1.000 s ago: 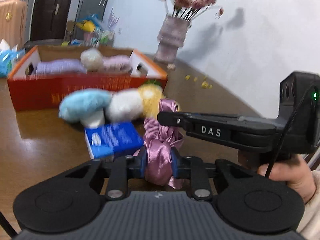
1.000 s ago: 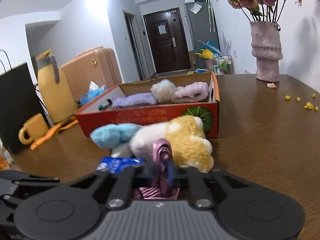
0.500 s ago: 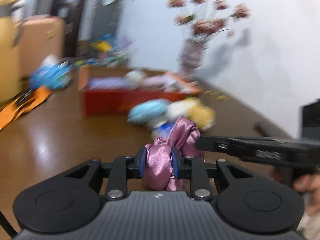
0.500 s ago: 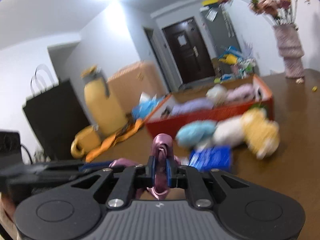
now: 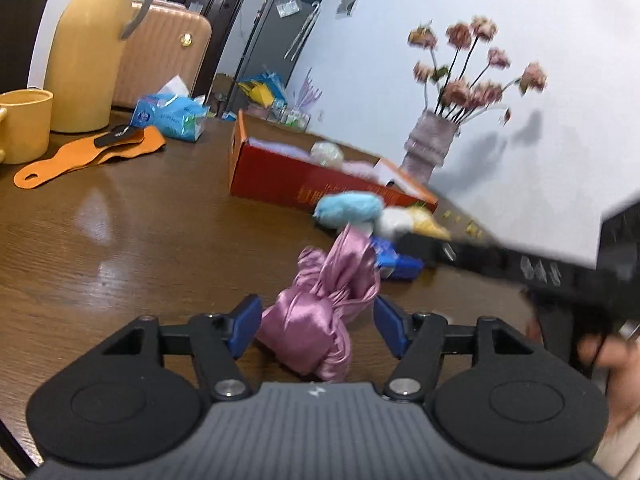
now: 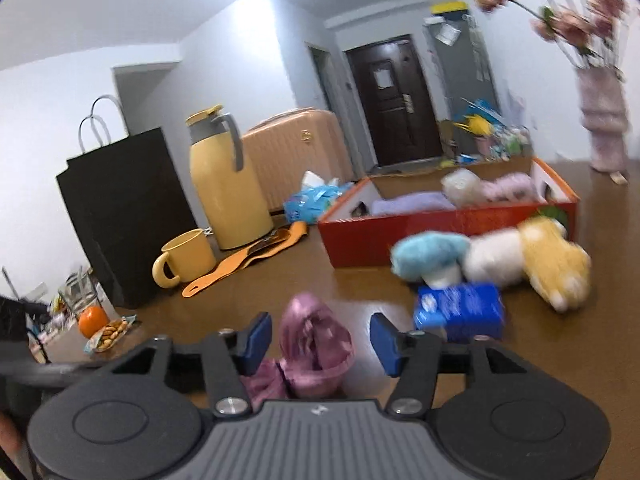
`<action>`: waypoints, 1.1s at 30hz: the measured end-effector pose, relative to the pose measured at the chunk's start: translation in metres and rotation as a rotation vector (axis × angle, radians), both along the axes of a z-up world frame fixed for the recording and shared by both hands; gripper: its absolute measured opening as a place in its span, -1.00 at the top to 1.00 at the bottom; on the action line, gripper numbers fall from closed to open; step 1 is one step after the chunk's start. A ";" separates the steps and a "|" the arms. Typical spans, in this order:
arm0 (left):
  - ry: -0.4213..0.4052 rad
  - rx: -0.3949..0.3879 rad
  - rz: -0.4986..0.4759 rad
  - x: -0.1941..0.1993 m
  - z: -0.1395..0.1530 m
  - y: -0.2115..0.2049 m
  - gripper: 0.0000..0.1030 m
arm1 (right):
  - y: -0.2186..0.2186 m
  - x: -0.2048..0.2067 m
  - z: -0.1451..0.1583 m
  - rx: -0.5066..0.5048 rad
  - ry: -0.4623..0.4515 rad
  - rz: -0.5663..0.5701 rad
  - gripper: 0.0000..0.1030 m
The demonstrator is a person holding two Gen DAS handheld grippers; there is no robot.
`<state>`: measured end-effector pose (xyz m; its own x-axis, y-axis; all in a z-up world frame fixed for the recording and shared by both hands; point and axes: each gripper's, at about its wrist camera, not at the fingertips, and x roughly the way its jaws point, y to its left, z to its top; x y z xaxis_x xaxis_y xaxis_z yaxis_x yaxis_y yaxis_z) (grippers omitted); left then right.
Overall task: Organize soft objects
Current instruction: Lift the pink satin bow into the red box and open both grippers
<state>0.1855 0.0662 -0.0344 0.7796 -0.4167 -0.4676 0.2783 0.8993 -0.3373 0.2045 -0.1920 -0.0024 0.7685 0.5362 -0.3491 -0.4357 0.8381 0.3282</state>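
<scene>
A pink satin scrunchie (image 5: 320, 304) lies on the brown table between the open jaws of my left gripper (image 5: 316, 324). In the right wrist view the scrunchie (image 6: 314, 344) also sits between the open jaws of my right gripper (image 6: 320, 340). A plush toy with blue, white and yellow parts (image 6: 492, 256) lies in front of the red box (image 6: 440, 232), which holds purple, white and pink soft items. The toy (image 5: 360, 208) and box (image 5: 296, 184) also show in the left wrist view.
A blue packet (image 6: 460, 312) lies beside the plush toy. A yellow jug (image 6: 224, 184), yellow mug (image 6: 184, 258), orange strap (image 6: 248, 258), black bag (image 6: 120, 216) and tissue pack (image 6: 316, 200) stand to the left. A vase of flowers (image 5: 432, 148) stands by the wall.
Both grippers carried the scrunchie leftward away from the toy and box, then opened. The scrunchie now rests loose on the table between both sets of jaws.
</scene>
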 end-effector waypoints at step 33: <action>-0.039 -0.115 -0.088 0.119 0.074 0.002 0.65 | -0.014 0.081 0.029 0.175 0.101 -0.011 0.74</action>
<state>0.3045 0.0682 0.0398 0.7540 -0.5336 -0.3830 0.3693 0.8266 -0.4246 0.2854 -0.2059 0.0262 0.7405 0.5871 -0.3270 -0.3841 0.7690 0.5109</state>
